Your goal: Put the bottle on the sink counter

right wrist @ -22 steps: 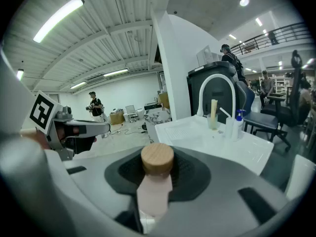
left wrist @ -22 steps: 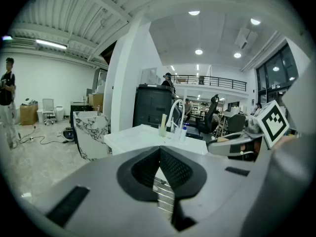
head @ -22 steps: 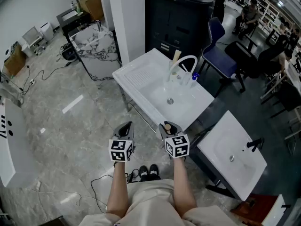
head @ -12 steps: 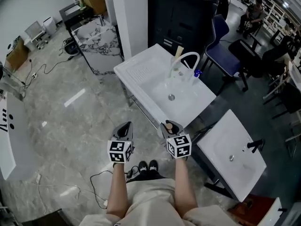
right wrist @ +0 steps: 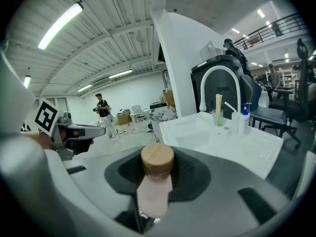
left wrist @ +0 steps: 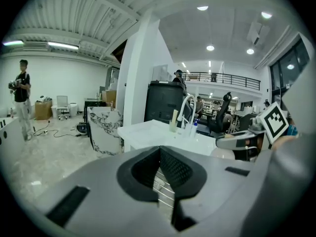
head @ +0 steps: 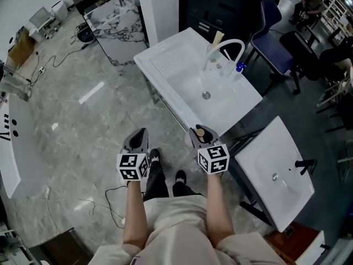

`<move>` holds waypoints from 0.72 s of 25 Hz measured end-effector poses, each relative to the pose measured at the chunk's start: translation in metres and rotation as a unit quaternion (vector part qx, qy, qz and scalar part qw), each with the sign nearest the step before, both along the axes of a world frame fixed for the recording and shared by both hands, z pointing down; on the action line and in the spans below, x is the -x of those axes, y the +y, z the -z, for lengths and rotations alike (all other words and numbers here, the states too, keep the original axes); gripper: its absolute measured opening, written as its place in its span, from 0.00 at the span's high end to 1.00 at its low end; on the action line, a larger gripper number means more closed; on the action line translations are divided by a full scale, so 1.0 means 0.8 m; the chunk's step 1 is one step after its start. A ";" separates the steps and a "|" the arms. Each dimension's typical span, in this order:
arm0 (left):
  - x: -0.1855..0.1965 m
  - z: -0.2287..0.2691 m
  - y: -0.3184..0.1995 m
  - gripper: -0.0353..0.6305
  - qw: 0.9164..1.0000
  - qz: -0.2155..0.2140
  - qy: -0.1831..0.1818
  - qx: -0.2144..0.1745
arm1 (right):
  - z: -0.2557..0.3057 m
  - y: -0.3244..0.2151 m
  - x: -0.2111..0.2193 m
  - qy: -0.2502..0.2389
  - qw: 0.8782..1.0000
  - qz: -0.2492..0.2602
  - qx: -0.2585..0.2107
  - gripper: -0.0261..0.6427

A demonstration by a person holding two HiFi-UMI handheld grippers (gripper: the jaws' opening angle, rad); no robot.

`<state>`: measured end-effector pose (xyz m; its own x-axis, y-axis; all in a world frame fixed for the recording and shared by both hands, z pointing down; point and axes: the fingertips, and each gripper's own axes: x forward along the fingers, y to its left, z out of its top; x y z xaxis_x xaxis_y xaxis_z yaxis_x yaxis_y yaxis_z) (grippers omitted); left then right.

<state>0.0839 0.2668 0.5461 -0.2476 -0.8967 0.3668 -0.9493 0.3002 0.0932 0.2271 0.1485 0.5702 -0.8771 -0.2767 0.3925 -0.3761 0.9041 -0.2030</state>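
Observation:
A pale pink bottle with a round wooden cap stands up between the jaws of my right gripper, which is shut on it. In the head view the right gripper holds the bottle in the air, just short of the near corner of the white sink counter. My left gripper hangs beside it over the marble floor. Its jaws meet at the tip and hold nothing. The sink counter lies ahead and to the right, with a white arched faucet.
A cup with a stick and a blue-topped dispenser stand by the faucet. A second white basin sits at the lower right. Behind are a dark cabinet, a blue chair and a marble block. Cables lie on the floor.
The person has stepped forward: one foot now shows ahead between the grippers. The sink counter has shifted up and slightly right in the view. The right gripper still holds the bottle.

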 end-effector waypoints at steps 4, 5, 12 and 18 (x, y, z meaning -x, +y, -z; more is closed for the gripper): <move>0.024 0.004 -0.020 0.94 1.000 0.004 -0.003 -0.013 | -0.002 -0.007 0.026 0.000 1.000 0.012 -0.006 0.80; 0.030 0.006 -0.027 0.94 1.000 0.003 -0.003 -0.016 | -0.002 -0.011 0.032 0.000 1.000 0.012 -0.007 0.80; 0.069 0.012 -0.081 0.94 0.998 -0.056 -0.004 -0.031 | -0.005 -0.048 0.071 -0.005 1.000 -0.020 -0.004 0.80; 0.128 0.030 -0.130 0.94 0.993 -0.106 -0.037 -0.024 | 0.007 -0.085 0.126 -0.013 0.998 -0.060 -0.007 0.81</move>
